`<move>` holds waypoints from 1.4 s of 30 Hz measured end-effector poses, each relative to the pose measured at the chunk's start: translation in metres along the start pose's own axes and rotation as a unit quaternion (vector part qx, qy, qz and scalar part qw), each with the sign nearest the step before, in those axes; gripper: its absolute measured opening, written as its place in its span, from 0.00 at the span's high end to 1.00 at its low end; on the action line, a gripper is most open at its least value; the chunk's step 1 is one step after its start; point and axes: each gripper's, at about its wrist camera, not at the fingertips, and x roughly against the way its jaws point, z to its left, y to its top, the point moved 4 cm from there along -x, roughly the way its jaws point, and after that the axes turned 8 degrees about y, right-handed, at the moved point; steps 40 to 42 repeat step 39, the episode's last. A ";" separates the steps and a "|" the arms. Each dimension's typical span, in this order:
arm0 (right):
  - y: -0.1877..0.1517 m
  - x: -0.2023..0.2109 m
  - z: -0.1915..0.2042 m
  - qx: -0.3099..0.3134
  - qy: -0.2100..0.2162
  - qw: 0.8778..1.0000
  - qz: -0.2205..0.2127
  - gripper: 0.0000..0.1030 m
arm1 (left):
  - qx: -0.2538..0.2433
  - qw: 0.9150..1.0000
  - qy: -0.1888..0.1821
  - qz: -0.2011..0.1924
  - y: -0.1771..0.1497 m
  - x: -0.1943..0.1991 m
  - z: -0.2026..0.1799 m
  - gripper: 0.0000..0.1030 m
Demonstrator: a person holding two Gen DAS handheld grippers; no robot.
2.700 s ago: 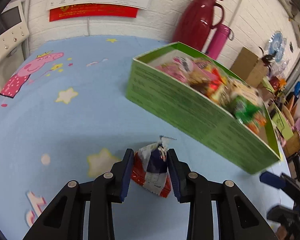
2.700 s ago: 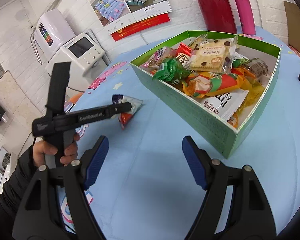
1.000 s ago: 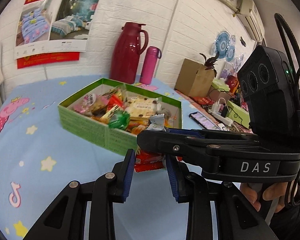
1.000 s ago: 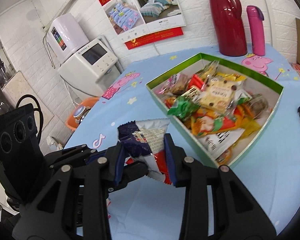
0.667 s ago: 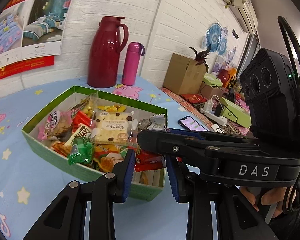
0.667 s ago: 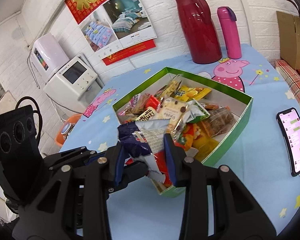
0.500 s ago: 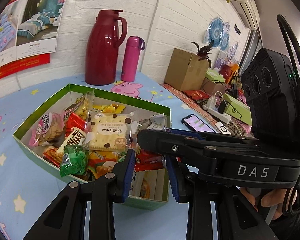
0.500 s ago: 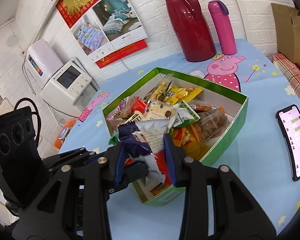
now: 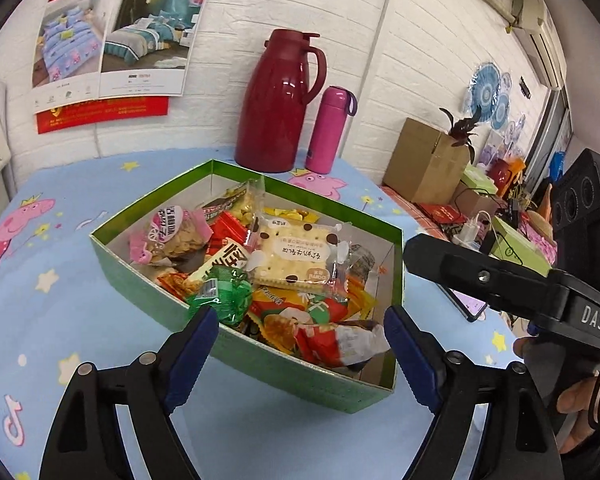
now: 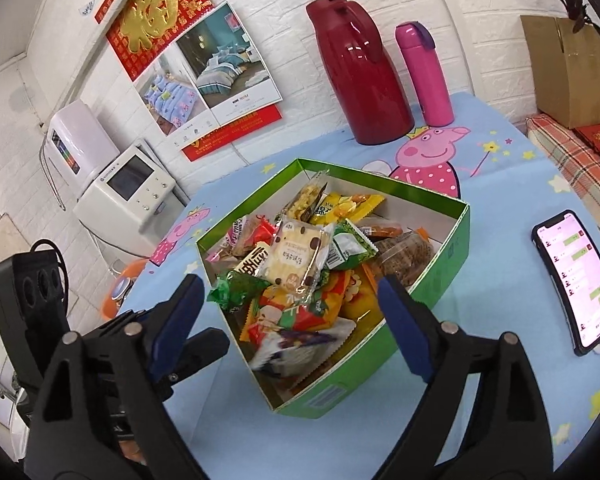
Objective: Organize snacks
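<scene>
Both sets of jaws spread wide and empty: left gripper (image 9: 300, 344) and right gripper (image 10: 290, 320) poised over the near corner of the green box (image 9: 172, 248). Red, white and purple snack packet (image 9: 340, 342) lying in that near corner, atop the other wrapped snacks (image 9: 288, 256), blurred in the right wrist view. Box heaped full, near the middle of the blue tablecloth (image 9: 40, 312). No loose snack visible on the cloth; by that, probably close to done. Table's near and left edges cut off, so stray packets there impossible to rule out. Box bottom buried, wrapper print mostly unreadable. Phone (image 10: 572, 276) by the right edge.
</scene>
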 end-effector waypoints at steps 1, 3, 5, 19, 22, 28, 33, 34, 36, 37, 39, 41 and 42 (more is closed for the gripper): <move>-0.001 0.007 0.005 0.005 -0.004 1.000 -0.005 0.07 | 0.001 1.000 0.004 -0.005 -0.001 0.007 0.000 0.15; -0.004 0.020 0.015 0.018 -0.010 1.000 -0.011 0.01 | 0.001 1.000 0.016 -0.016 -0.004 0.025 0.002 0.13; -0.011 0.037 0.026 0.036 -0.026 0.999 -0.021 0.01 | 0.002 0.999 0.034 -0.032 -0.009 0.045 0.003 0.04; -0.114 0.095 0.053 0.088 -0.164 0.982 -0.021 0.01 | 0.024 0.990 0.139 -0.011 -0.097 0.100 0.011 0.00; -0.130 0.094 0.047 0.085 -0.183 0.979 -0.013 0.01 | 0.022 0.988 0.154 0.005 -0.113 0.095 0.012 0.00; -0.145 0.094 0.046 0.084 -0.199 0.976 -0.008 0.01 | 0.013 0.985 0.172 0.004 -0.122 0.099 0.009 0.00; -0.145 0.094 0.050 0.085 -0.199 0.976 -0.015 0.01 | 0.005 0.984 0.177 -0.011 -0.118 0.108 0.008 0.00; -0.145 0.094 0.050 0.085 -0.198 0.976 -0.014 0.01 | 0.004 0.984 0.178 -0.015 -0.118 0.109 0.008 0.00; -0.146 0.092 0.052 0.088 -0.199 0.976 -0.015 0.01 | 0.004 0.984 0.178 -0.018 -0.118 0.111 0.009 0.00; -0.146 0.092 0.053 0.090 -0.199 0.976 -0.015 0.01 | 0.005 0.984 0.177 -0.019 -0.119 0.112 0.010 0.00; -0.145 0.091 0.055 0.091 -0.199 0.976 -0.014 0.01 | 0.004 0.984 0.176 -0.019 -0.118 0.113 0.009 0.00; -0.145 0.091 0.055 0.091 -0.199 0.976 -0.014 0.01 | 0.004 0.984 0.176 -0.019 -0.118 0.113 0.009 0.00; -0.145 0.091 0.055 0.091 -0.199 0.976 -0.014 0.01 | 0.004 0.984 0.176 -0.019 -0.118 0.113 0.009 0.00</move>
